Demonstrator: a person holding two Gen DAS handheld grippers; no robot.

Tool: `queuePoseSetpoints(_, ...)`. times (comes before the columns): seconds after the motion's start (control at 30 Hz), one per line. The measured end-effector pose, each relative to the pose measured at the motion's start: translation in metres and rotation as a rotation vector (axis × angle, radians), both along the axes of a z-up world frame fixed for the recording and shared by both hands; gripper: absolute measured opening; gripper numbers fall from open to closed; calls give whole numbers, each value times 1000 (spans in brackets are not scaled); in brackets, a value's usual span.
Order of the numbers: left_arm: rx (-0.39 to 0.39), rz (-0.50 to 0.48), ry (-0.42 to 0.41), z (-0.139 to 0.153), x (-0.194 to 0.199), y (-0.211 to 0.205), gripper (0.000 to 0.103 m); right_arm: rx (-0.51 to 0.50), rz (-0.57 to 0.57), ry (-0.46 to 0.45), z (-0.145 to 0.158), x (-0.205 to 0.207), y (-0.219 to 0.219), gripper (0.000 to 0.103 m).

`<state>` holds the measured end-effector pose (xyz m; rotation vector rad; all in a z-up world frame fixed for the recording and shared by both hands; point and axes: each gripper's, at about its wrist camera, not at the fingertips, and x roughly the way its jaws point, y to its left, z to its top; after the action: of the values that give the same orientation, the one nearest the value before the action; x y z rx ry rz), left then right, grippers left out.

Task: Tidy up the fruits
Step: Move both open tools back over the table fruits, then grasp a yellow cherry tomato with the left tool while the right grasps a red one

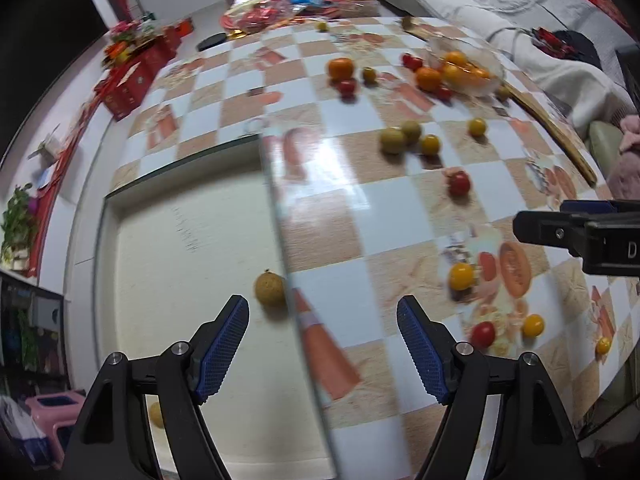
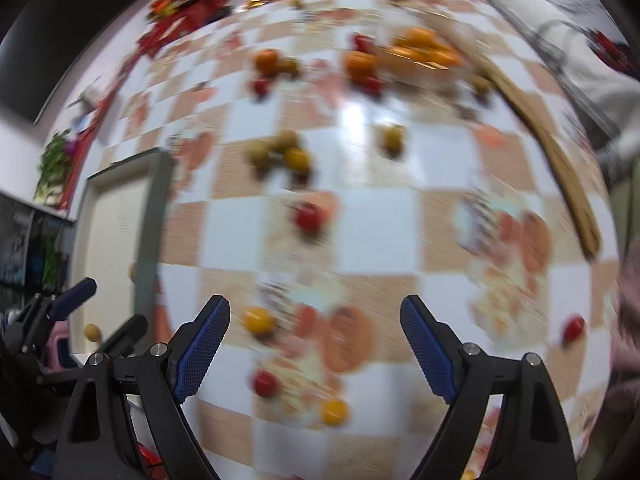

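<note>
Small fruits lie scattered on a checked tablecloth under glass: oranges [image 1: 341, 68], red cherry tomatoes [image 1: 459, 183], yellow ones [image 1: 461, 276] and greenish-brown round fruits [image 1: 393, 140]. A clear glass bowl [image 1: 486, 54] at the far right holds several oranges. My left gripper [image 1: 322, 344] hangs open over the table's left edge with nothing between its fingers. My right gripper [image 2: 316, 344] is also open and empty above the cloth, in a blurred view. A yellow tomato [image 2: 259, 320] lies just inside its left finger, and a red one [image 2: 265, 383] and a yellow one [image 2: 334, 411] lie below.
Left of the glass edge [image 1: 276, 216] a cream surface lies lower down, with a brown round fruit [image 1: 271, 289] on it. A wooden stick [image 1: 552, 128] lies along the table's right side. Packets and jars crowd the far end [image 1: 280, 4]. One right-gripper finger [image 1: 536, 230] shows at the right.
</note>
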<state>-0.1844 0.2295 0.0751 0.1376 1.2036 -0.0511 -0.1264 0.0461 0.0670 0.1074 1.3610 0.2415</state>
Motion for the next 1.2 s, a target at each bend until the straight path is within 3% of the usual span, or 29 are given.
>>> queuePoseSetpoints(0.23,-36,-59,42,-19,12,-45,78,-88,-158,29,-8,-23,-84,89)
queuePoseSetpoints(0.5,-52,-62,70,-37,21,-71,78,-158,-317,49,-20,-39,-161,89)
queuePoseSetpoints(0.67,-44,-48,84,-48,26,-79,78,-186,-360,38,-28,-37,-181,89)
queuePoseSetpoints(0.83,-31,-35,91,-55,30,-84,78,-200,-331,7,-35,-25,-184,86)
queuePoseSetpoints(0.93,-27,-27,101,-58,31,-87,78,-214,-285,4,-42,-15,-178,66)
queuePoseSetpoints(1.03,-32,-18,113,-61,31,-89,77,-253,-247,-8,-44,-13,-171,58)
queuePoseSetpoints(1.17,-41,-22,110,-62,31,-92,66,-251,-232,-23,-42,-16,-166,34)
queuePoseSetpoints(1.2,-53,-24,110,-61,30,-93,59,-245,-229,-27,-42,-16,-165,25)
